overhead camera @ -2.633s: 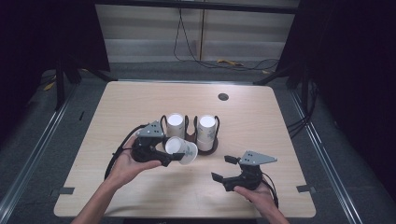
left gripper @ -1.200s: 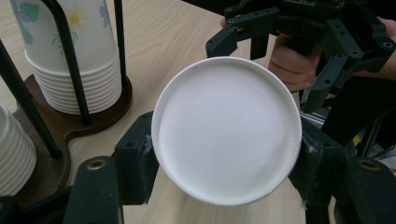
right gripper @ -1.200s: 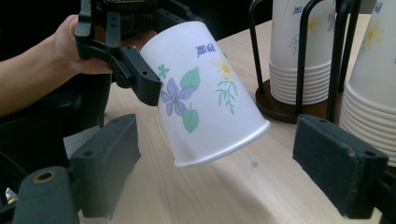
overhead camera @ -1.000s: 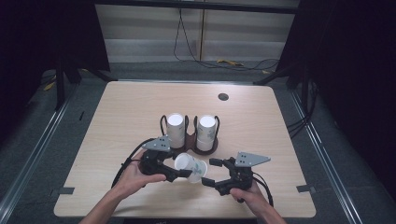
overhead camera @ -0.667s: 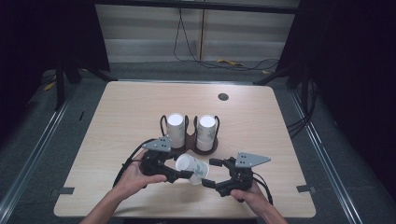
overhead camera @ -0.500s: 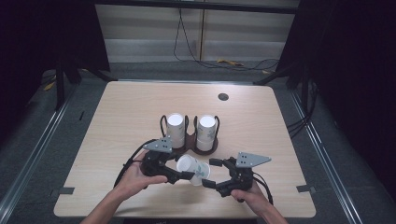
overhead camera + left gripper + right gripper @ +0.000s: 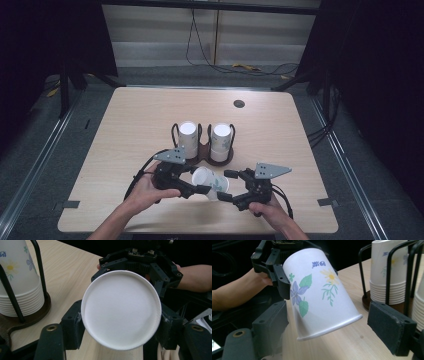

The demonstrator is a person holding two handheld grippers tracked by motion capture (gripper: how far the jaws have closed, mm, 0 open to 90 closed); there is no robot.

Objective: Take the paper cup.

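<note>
A flowered paper cup lies tilted in the air above the table's front middle. My left gripper is shut on it near its base; in the left gripper view the cup's white bottom sits between the two pads. From the right, my right gripper reaches around the cup's rim end. Its jaws have just been opening and stand open, with the right pad clear of the rim.
A dark wire cup holder stands mid-table with two stacks of upturned paper cups, just behind my grippers. A small dark round grommet lies at the back. Cables trail from both grippers toward the front edge.
Since the earliest frame my left gripper carried the cup from beside the holder toward the front, and my right gripper came in to meet it. Over the last second the hands hardly shift.
</note>
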